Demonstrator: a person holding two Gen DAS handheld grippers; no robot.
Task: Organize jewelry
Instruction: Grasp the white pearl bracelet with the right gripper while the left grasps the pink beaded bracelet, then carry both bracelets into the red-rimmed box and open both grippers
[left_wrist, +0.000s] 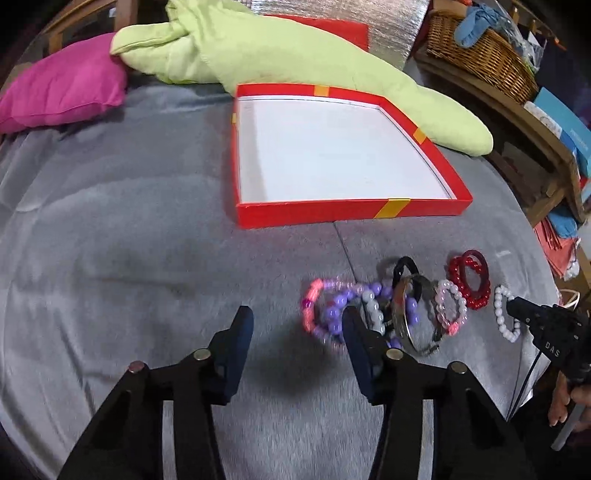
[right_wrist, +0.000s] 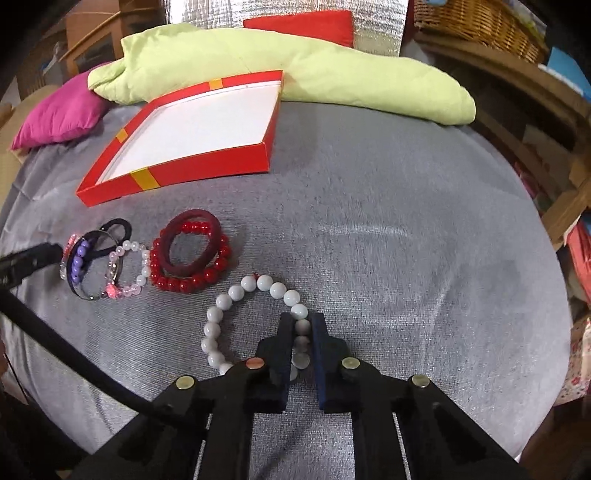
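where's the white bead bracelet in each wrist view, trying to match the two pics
Left wrist view: the white bead bracelet lies at the far right, past the red bead bracelet, with the right gripper at it.
Right wrist view: low centre, part of its loop between the gripper's fingers.
Shared landmark: the red box, lying beyond the jewelry in both views.

Both wrist views low, facing red box (left_wrist: 347, 212); bracelets shared.
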